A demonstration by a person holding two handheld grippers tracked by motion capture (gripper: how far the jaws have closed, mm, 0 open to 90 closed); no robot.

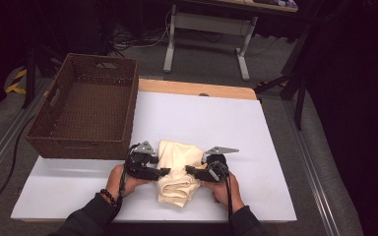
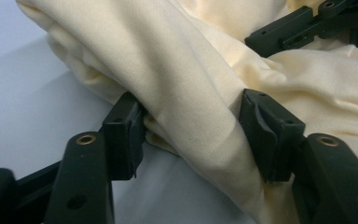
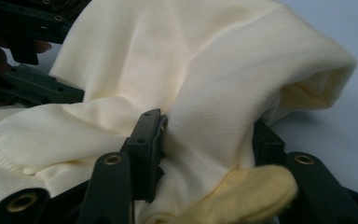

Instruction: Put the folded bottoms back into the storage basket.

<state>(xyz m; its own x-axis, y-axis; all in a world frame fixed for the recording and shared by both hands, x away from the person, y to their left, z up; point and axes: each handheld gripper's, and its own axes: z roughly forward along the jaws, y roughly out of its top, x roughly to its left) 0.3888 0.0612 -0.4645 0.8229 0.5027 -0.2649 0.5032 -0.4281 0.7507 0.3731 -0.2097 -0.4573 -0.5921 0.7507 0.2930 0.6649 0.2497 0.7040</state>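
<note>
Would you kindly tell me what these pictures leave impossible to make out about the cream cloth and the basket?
- Cream cloth, high view: both tools cover its sides, so its outline is unclear.
- Cloth, left gripper view: cut off by the top and right edges.
- Right tool, right gripper view: a fold hides most of its right pad.
- Wicker basket, high view: the near wall hides the near floor strip.

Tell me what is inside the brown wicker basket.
Nothing shows inside the basket: its woven floor looks bare. The near wall hides the strip of floor just behind it. The cream cloth lies outside on the table.
</note>
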